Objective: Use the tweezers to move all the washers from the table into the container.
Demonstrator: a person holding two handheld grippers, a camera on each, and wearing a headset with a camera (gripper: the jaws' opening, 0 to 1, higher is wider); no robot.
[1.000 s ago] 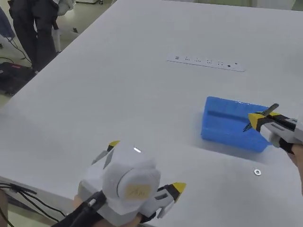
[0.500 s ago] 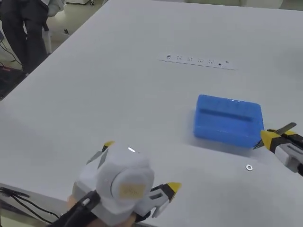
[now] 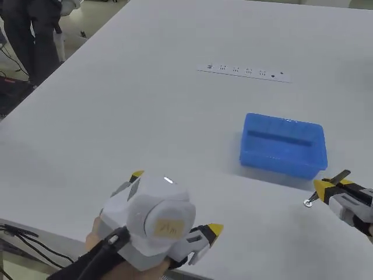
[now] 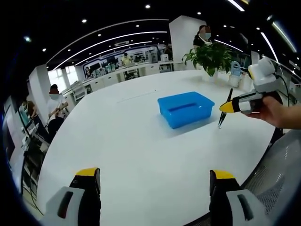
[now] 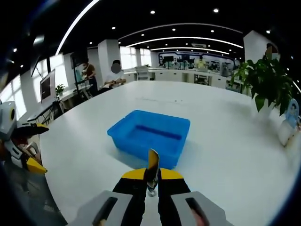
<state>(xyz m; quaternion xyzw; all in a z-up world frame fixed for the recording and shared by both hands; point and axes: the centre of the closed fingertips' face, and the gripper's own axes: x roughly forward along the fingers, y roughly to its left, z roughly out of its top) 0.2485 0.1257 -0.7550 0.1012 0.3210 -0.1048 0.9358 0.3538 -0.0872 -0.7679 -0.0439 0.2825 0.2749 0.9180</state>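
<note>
A blue container [image 3: 284, 144] stands on the white table [image 3: 145, 116], right of centre. A small metal washer [image 3: 307, 203] lies on the table just in front of it. My right gripper [image 3: 332, 185] is at the right edge, shut on the tweezers [image 3: 317, 195], and the tweezers' tip rests at the washer. In the right gripper view the jaws are closed around the tweezers [image 5: 153, 169], with the container [image 5: 149, 134] straight ahead. My left gripper [image 3: 175, 202] hovers open and holding nothing near the table's front edge. Its own view shows the container [image 4: 186, 108] and the right gripper [image 4: 244, 103].
A flat white power strip [image 3: 245, 72] lies beyond the container. A person [image 3: 29, 29] stands off the table's far left corner, and cables [image 3: 23, 239] hang below the front edge. More people sit at desks [image 5: 115, 70] in the background.
My right gripper has come back from over the container toward me and down to the table, bringing the tweezers' tip to the washer. The left gripper has hardly moved.
</note>
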